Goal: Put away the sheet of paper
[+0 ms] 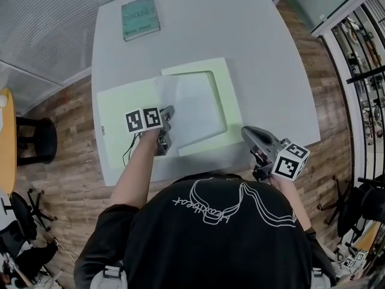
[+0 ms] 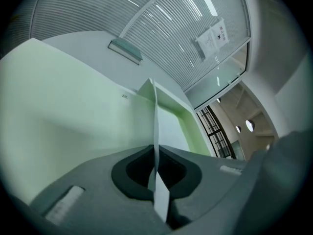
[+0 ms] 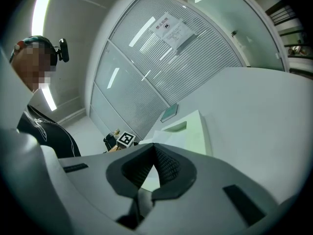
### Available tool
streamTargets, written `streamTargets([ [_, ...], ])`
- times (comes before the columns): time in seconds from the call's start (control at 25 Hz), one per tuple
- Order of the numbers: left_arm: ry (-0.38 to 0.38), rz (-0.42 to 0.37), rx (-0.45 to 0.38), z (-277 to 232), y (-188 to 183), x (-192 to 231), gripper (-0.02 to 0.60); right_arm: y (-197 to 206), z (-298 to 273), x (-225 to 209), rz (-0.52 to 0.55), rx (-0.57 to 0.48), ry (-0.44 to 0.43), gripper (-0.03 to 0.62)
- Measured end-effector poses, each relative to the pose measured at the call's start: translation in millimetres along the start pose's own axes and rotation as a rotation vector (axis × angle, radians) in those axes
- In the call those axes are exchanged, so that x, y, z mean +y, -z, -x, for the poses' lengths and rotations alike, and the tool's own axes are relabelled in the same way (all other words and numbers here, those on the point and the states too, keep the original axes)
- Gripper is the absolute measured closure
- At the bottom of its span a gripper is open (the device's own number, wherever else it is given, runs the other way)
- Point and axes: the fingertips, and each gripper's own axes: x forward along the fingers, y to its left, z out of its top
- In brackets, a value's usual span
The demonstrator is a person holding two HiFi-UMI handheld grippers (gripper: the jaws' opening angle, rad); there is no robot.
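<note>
A white sheet of paper point(image 1: 194, 110) lies over the right half of an open pale green folder point(image 1: 123, 110) on the table. My left gripper point(image 1: 169, 111) is shut on the sheet's near left edge. In the left gripper view the sheet point(image 2: 155, 126) stands edge-on, pinched between the jaws of the left gripper point(image 2: 155, 154), above the folder point(image 2: 73, 111). My right gripper point(image 1: 248, 133) hovers by the table's front right edge, beside the folder. In the right gripper view the right gripper point(image 3: 154, 148) has its pads together, nothing held, facing the folder point(image 3: 193, 131).
A teal book point(image 1: 140, 17) lies at the far left corner of the grey table point(image 1: 264, 47); the book point(image 3: 169, 112) shows beyond the folder. A dark chair point(image 1: 36, 140) stands on the wood floor at the left. Slatted glass walls close off the back.
</note>
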Motion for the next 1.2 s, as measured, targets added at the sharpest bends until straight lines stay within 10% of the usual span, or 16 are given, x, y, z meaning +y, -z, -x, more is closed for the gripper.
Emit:
streamTargets([
  [0.48,-0.048,-0.026,0.020,-20.6,3.5,-10.7,0.566,4.6,2.7,-0.8,-0.008,0.016,-0.007,0.585],
  [0.6,-0.032,-0.045,0.010,-19.7,1.8,-17.5,0.472,5.4,0.3,2.2,-0.015,0.011,-0.019,0.585],
  [0.8,-0.071,-0.079,-0.061,-9.4,-11.3,-20.3,0.359,5.3,-1.1,2.7,-0.015,0.018,-0.036,0.586],
  [1.2,-0.119,-0.125,-0.197,58.3,-13.8,-34.0,0.357,-3.4,18.7,22.3,0.046,-0.001,-0.108,0.585],
])
